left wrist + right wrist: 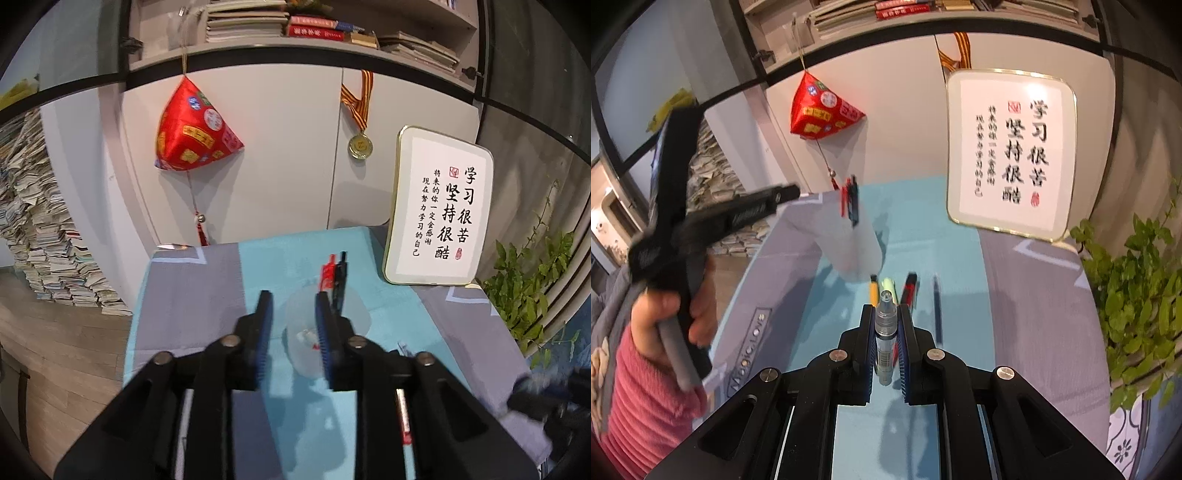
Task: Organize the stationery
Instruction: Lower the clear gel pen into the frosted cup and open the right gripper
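A translucent plastic cup [325, 332] stands on the blue and grey cloth, with a red pen [327, 273] and a black pen [340, 275] upright in it. My left gripper [293, 306] is open and empty, its right finger over the cup's near side. The cup shows in the right wrist view [855, 247] too. My right gripper [885, 314] is shut on a clear-barrelled pen [885, 332], held above the cloth. Beyond it lie a yellow pen [873, 290], a green pen [888, 286], a red pen [908, 290] and a dark blue pen [937, 310].
A framed calligraphy board [439, 210] leans at the table's back right. A green plant [1137, 295] stands at the right edge. A red hanging ornament [194, 133] and a medal [360, 146] hang on the cabinet behind. Stacks of books [48, 236] stand on the floor at left.
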`<state>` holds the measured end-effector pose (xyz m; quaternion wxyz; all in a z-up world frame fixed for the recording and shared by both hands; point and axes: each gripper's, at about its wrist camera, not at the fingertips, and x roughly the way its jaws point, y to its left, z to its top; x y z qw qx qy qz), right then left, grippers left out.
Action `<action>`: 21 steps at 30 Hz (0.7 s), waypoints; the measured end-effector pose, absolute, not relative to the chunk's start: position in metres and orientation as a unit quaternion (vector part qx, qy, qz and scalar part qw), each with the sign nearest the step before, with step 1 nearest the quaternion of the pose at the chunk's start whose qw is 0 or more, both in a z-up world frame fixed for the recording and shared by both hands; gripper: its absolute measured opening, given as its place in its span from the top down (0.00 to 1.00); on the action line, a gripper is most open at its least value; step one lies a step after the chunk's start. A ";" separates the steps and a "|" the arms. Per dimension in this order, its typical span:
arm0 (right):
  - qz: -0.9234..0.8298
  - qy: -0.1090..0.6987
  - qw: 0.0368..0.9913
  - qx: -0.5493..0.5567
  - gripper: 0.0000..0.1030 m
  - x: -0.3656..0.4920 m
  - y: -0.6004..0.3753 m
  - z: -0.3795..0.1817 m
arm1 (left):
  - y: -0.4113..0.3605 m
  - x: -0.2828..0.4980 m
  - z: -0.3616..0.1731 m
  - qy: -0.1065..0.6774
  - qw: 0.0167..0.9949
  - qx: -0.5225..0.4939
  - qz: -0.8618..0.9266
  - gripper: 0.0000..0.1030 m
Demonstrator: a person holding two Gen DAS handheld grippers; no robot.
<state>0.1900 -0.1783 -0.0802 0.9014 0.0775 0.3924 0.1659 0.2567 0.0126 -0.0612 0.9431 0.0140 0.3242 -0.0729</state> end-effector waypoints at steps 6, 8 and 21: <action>0.169 0.366 0.912 0.074 0.88 0.207 -0.167 -0.053 | 0.036 0.221 -0.063 0.310 0.949 -0.002 -0.058 0.71; 0.167 0.354 0.917 0.078 0.88 0.216 -0.164 -0.040 | 0.044 0.210 -0.069 0.310 0.949 -0.010 -0.056 0.70; 0.150 0.323 0.932 0.068 0.88 0.279 -0.118 -0.007 | 0.063 0.163 -0.104 0.332 0.941 -0.011 -0.060 0.70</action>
